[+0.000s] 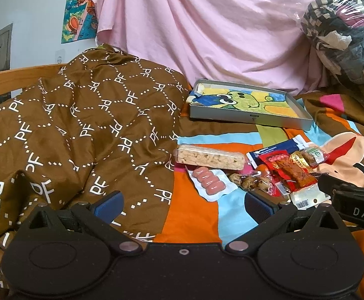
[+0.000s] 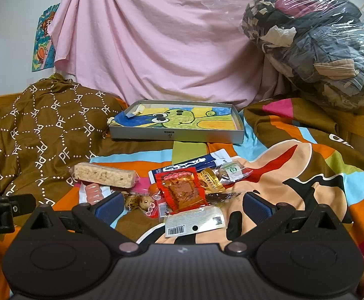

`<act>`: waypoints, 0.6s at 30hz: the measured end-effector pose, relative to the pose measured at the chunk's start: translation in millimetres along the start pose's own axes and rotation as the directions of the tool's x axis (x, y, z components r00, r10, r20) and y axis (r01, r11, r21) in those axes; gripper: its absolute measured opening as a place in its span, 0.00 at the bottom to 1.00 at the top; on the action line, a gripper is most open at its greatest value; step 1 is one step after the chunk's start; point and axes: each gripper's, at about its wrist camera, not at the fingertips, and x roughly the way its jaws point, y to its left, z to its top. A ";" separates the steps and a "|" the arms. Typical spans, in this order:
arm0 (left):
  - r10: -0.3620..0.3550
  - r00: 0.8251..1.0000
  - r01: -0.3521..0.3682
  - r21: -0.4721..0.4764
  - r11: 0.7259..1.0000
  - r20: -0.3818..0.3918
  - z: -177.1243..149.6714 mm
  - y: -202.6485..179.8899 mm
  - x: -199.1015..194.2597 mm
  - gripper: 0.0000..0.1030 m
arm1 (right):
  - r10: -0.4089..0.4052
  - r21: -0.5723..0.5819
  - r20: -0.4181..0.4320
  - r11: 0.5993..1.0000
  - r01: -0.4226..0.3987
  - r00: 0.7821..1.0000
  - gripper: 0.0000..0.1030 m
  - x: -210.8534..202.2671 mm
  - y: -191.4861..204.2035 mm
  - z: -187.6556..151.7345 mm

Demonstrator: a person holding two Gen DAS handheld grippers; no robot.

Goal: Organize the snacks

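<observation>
Several snacks lie in a loose pile on a colourful bedspread. A pale rice bar point(image 1: 210, 159) point(image 2: 105, 175) sits at the pile's left. Below it lies a pack of pink sausages point(image 1: 209, 183) point(image 2: 95, 193), then a pack of speckled quail eggs point(image 1: 250, 182) point(image 2: 139, 202). A red spicy snack pack point(image 1: 288, 170) point(image 2: 185, 191) lies on top, with a blue-white packet point(image 1: 279, 148) point(image 2: 194, 163) and small wrapped sweets point(image 1: 312, 156) point(image 2: 229, 172) behind. A shallow grey box point(image 1: 250, 119) point(image 2: 177, 135) with a cartoon picture inside sits farther back. My left gripper point(image 1: 183, 203) and right gripper point(image 2: 182, 206) are both open, holding nothing.
A brown quilt with white letters point(image 1: 82, 125) point(image 2: 39, 130) is heaped at the left. A pink sheet point(image 1: 207, 25) point(image 2: 157, 37) hangs behind. A plastic bag of clothes point(image 1: 344, 32) point(image 2: 319, 37) sits at the back right. A wooden bed frame point(image 1: 12, 75) point(image 2: 362, 125) runs along the edges.
</observation>
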 end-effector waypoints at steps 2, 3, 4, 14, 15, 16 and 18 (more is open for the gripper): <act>-0.003 1.000 0.003 0.001 1.000 -0.001 -0.2 -1.3 0.0 0.99 | 0.000 0.000 -0.001 1.000 0.000 1.000 1.00 0.0 0.0 0.1; -0.002 1.000 0.002 0.000 1.000 -0.001 0.2 -1.0 -0.3 0.99 | 0.000 0.000 -0.001 1.000 0.000 1.000 1.00 0.1 -0.1 0.1; -0.004 1.000 0.004 -0.001 1.000 -0.001 0.2 -1.0 -0.5 0.99 | 0.000 0.000 -0.001 1.000 0.000 1.000 1.00 0.0 0.0 0.1; -0.025 0.999 0.025 -0.015 1.000 -0.020 0.7 -0.7 1.3 0.99 | 0.000 0.000 -0.003 1.000 0.000 1.000 1.00 0.7 -0.1 0.0; -0.025 0.999 0.025 -0.015 1.000 -0.022 1.1 -0.8 1.5 0.99 | 0.000 0.000 -0.003 1.000 0.000 1.000 1.00 0.7 0.0 -0.1; -0.027 0.999 0.026 -0.013 1.000 -0.024 1.2 -1.6 1.5 0.99 | 0.000 0.000 -0.003 1.000 0.000 1.000 1.00 0.6 0.0 -0.1; -0.036 0.999 0.036 -0.014 0.999 -0.029 2.3 -2.5 1.8 0.99 | 0.001 0.000 -0.003 1.000 -0.001 1.000 1.00 1.4 -0.2 -0.1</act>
